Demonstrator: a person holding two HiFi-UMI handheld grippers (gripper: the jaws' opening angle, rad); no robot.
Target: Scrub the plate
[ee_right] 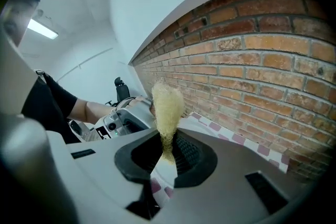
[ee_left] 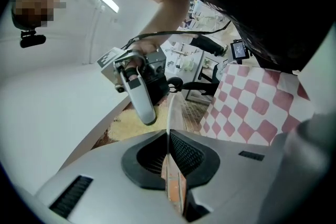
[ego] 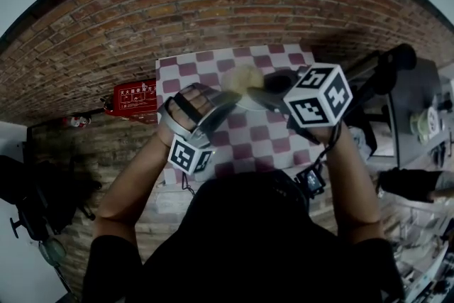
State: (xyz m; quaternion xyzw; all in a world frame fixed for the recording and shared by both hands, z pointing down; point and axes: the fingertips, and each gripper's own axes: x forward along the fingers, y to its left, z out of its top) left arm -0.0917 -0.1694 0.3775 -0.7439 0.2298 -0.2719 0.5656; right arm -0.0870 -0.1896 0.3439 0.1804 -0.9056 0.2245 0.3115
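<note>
The left hand-held gripper (ee_left: 169, 140) has its jaws pressed almost together. They pinch the rim of a thin white round plate (ee_left: 169, 110). In the left gripper view the plate shows edge-on, and it runs up from the jaws toward 12 o'clock.

The right hand-held gripper (ee_right: 167, 150) is squeezed tight on the bottom of a fluffy yellow scrubber (ee_right: 167, 105). The scrubber sticks up past the jaws toward 12 o'clock.

In the left gripper view the right hand-held gripper shows at 11 o'clock from the left jaws. Its yellow scrubber sits right up against the left side of the plate.

In the right gripper view the left hand-held gripper is at 10 o'clock, with a bare arm behind it.

In the head view both hand-held grippers are held up in the air. The plate and the scrubber are between them. The left one is at 9 o'clock from the plate and the right one is at 3 o'clock.

Under them lies a pink and white checked cloth (ego: 248, 142). A red brick wall (ee_right: 252, 60) is at 2 o'clock from the right jaws.
</note>
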